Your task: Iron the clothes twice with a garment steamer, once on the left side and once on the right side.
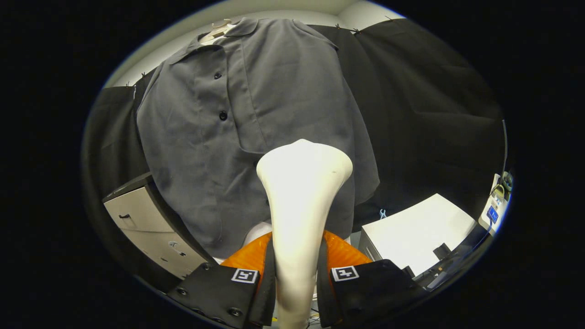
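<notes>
My fingers are closed firmly on the handle of the white plastic garment steamer. Its head sits near the lower right part of the grey button shirt hanging ahead. I should glide slowly, keeping the head flat against the cloth.

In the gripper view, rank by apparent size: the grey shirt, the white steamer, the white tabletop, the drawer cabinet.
1. Grey shirt
2. White steamer, held in the hand-held gripper; inflated by nearness to the camera
3. and 4. White tabletop and drawer cabinet: look alike, unranked
</notes>
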The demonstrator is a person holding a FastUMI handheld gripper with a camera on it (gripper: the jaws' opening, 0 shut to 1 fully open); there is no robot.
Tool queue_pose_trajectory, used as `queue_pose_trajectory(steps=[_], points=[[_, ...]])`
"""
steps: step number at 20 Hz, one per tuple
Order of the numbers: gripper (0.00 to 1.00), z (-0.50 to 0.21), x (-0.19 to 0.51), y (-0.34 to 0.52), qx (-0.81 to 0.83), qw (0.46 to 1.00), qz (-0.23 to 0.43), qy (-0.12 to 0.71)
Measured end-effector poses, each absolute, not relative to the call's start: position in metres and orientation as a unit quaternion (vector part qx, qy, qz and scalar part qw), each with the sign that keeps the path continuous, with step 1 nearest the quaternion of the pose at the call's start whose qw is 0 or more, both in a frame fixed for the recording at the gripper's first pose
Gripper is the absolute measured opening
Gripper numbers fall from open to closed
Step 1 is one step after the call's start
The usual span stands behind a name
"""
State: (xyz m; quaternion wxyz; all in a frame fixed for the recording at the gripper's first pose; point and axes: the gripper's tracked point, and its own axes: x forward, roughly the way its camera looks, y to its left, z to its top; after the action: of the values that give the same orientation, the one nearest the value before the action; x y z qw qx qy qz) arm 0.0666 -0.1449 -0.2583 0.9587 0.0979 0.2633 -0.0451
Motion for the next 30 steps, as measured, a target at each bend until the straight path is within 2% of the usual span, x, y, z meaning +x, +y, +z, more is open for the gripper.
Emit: queue_pose_trajectory(steps=[9,16,30], points=[[0.45,-0.196,0.039,-0.101,0.078,0.972,-0.006,0.221],[0.44,-0.119,0.026,-0.070,0.057,0.986,0.015,0.159],[0.44,-0.027,-0.004,-0.041,0.039,0.996,0.028,0.078]])
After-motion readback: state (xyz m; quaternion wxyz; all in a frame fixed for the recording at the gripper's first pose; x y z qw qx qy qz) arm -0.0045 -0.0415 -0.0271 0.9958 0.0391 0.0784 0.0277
